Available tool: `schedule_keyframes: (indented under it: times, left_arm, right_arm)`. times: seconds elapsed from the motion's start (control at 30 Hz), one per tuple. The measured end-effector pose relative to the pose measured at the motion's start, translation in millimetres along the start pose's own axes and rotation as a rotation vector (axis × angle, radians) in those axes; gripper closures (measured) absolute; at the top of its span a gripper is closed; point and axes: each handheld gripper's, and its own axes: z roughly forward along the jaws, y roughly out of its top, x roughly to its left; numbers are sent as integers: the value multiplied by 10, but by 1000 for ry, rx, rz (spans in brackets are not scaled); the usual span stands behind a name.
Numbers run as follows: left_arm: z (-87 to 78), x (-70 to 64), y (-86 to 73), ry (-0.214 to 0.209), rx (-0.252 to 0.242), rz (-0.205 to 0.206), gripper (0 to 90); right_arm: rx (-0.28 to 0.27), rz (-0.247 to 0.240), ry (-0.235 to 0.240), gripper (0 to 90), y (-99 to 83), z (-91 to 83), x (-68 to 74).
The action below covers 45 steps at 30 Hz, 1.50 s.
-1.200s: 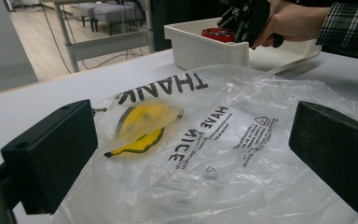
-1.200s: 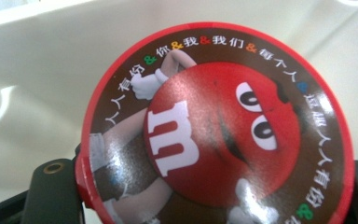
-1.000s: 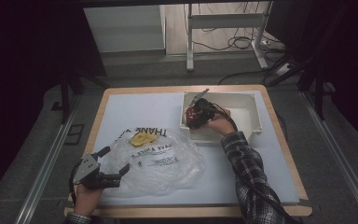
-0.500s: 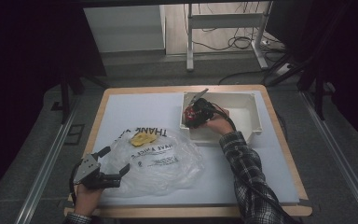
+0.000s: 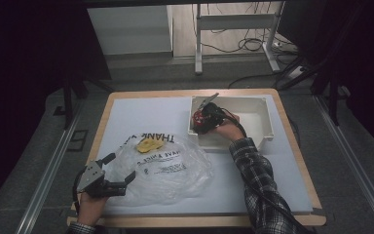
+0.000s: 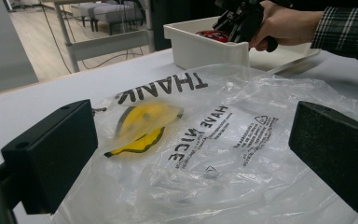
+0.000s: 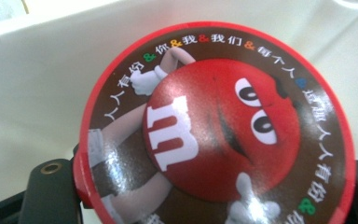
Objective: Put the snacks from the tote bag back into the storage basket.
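One candy tin (image 7: 214,126) in rt hand-held gripper (image 5: 205,117).

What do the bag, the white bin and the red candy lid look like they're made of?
Bag: thin clear plastic film, glossy and crinkled, printed with black letters. Bin: looks like rigid white plastic, smooth and matte, with a moulded rim. Lid: probably plastic with a glossy printed label; glare shows on the red face.

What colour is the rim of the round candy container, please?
Red, clearest in the right gripper view: candy container.
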Motion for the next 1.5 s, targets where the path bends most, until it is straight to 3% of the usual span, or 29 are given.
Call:
schedule_keyframes:
  times: [0.53,1.5]
  left_arm:
    - [0,-2,-2,1,2,2,10]
    - [0,-1,-3,3,3,1,10]
  right_arm:
    - [-17,10,-13,90,-15,-28,-7]
    - [-77,-3,-21,53,19,-235,70]
